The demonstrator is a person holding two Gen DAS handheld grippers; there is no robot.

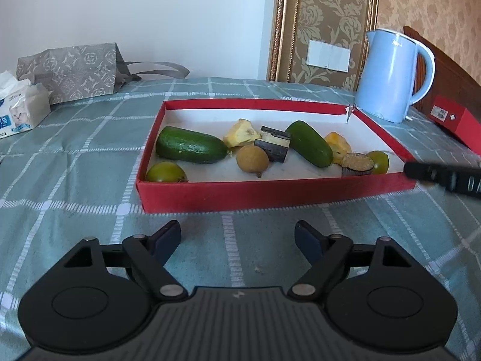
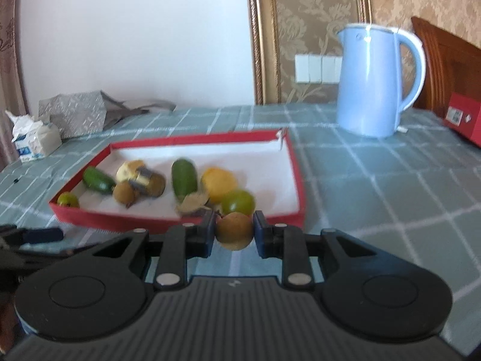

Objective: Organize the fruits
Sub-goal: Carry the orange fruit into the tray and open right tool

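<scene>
- Teal checked tablecloth point(image 1: 90, 180) covers my work surface, under damask wallpaper.
- My right gripper point(image 2: 234, 236) clamps a small round brown fruit point(image 2: 234, 231), rough-skinned, no clear long axis, just before the red cardboard tray point(image 2: 120, 221).
- My left gripper point(image 1: 237, 237) stands wide apart, nothing between its pads, just short of that tray.
- Two smooth green cucumbers point(image 1: 191, 146) lie inside it, the left one pointing across, the other slanting.
- Beyond stands a glossy blue kettle point(image 1: 390, 75).

No readable text; print on tissue pack point(image 1: 18, 111) and red box label point(image 1: 439, 111) illegible.
</scene>
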